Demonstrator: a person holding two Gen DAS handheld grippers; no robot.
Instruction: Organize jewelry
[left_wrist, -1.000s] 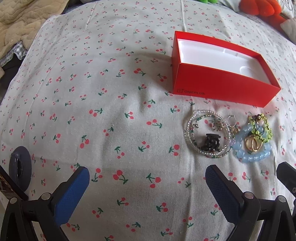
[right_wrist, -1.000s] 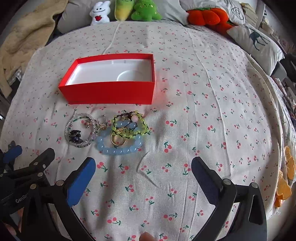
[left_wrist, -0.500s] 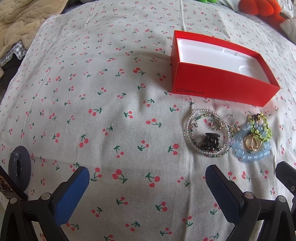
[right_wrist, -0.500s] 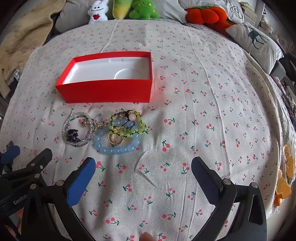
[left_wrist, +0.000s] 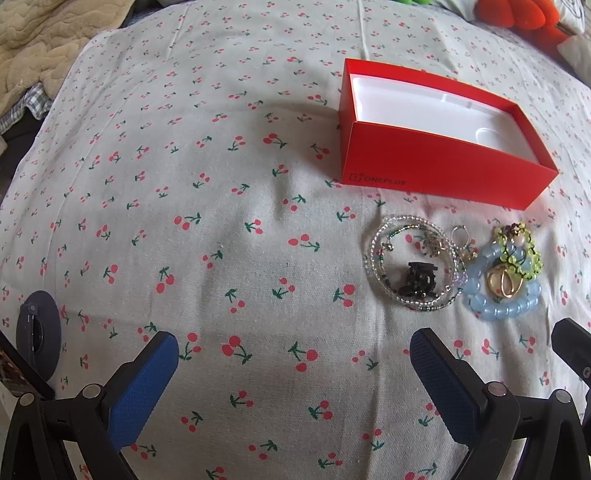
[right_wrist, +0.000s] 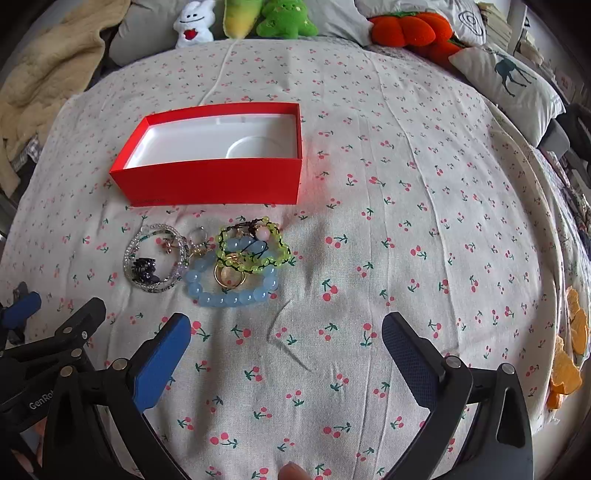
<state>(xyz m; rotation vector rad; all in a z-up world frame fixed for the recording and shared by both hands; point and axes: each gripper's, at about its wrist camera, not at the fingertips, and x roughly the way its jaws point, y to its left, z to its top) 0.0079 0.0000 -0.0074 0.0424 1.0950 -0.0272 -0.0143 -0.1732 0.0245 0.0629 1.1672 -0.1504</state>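
Left wrist view: the left tongs (left_wrist: 291, 365) are spread wide and hold nothing above the cherry-print bed (left_wrist: 184, 221). Ahead to the right, an open red box (left_wrist: 439, 173) with a white lining sits just behind a jewelry cluster: a clear bead bracelet (left_wrist: 373, 258) ringing a black piece (left_wrist: 419, 278), beside a blue bead bracelet (left_wrist: 498, 312).

Right wrist view: the right tongs (right_wrist: 286, 347) are also spread and hold nothing. The blue bead bracelet (right_wrist: 229, 297) lies near the left pad, a green bracelet (right_wrist: 255, 254) overlapping it, with the red box (right_wrist: 214, 181) behind.
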